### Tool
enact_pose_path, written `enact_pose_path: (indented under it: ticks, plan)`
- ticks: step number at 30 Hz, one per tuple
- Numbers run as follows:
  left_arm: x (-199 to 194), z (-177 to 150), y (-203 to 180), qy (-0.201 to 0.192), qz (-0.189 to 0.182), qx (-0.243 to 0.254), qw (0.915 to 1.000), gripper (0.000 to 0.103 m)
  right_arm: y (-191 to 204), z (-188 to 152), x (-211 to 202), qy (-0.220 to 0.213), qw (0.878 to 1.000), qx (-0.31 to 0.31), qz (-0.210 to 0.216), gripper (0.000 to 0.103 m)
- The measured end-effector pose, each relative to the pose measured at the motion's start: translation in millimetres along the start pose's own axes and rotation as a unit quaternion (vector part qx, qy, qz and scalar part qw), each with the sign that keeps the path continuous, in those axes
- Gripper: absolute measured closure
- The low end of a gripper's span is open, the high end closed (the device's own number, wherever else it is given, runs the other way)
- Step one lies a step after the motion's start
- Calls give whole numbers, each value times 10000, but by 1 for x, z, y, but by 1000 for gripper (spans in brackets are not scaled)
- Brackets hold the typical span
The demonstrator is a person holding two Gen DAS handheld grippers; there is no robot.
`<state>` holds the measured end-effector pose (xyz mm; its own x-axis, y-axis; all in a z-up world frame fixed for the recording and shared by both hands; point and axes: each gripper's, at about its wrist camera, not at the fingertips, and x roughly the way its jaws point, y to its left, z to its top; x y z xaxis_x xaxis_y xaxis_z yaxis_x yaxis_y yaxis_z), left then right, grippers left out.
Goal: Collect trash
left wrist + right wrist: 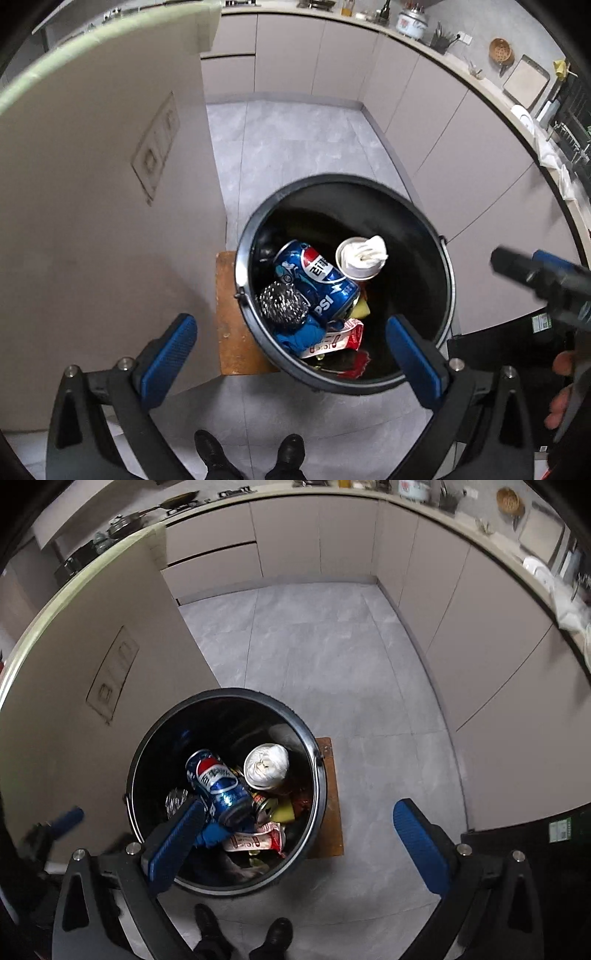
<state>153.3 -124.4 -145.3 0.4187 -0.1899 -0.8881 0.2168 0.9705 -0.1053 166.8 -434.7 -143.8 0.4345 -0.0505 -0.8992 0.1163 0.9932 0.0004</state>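
A round black bin [343, 181] stands on the floor below both grippers and holds trash. Inside lie a blue Pepsi can [317, 284], a paper cup stuffed with white tissue [362, 256], a steel scourer [282, 302], a blue cloth [299, 336] and a red-and-white wrapper [340, 338]. My left gripper [291, 323] hangs open over the bin's near side, nothing between its blue pads. In the right wrist view the same bin [229, 692], can [218, 782], cup [266, 764] and wrapper [258, 840] show. My right gripper [299, 808] is open and empty, its left pad over the bin.
The bin rests on a small wooden board [229, 314] on grey floor tiles. A beige island panel [110, 221] rises on the left, beige cabinets [443, 129] run along the back and right. The person's black shoes [251, 454] stand just in front of the bin.
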Motion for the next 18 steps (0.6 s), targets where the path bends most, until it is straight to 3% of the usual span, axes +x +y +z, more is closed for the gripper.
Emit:
enact_pose_path:
  ticks: [5, 11, 18]
  plan:
    - [-27, -2, 2, -275, 33, 97, 9996, 0, 0, -10, -29, -319, 9993, 27, -181, 0]
    - [-64, -3, -5, -605, -22, 188, 9980, 0, 4, -15, -72, -252, 9996, -14, 95, 0]
    - [-114, -7, -7, -877, 180, 206, 9958, 0, 15, -35, -128, -592, 9977, -248, 219, 0]
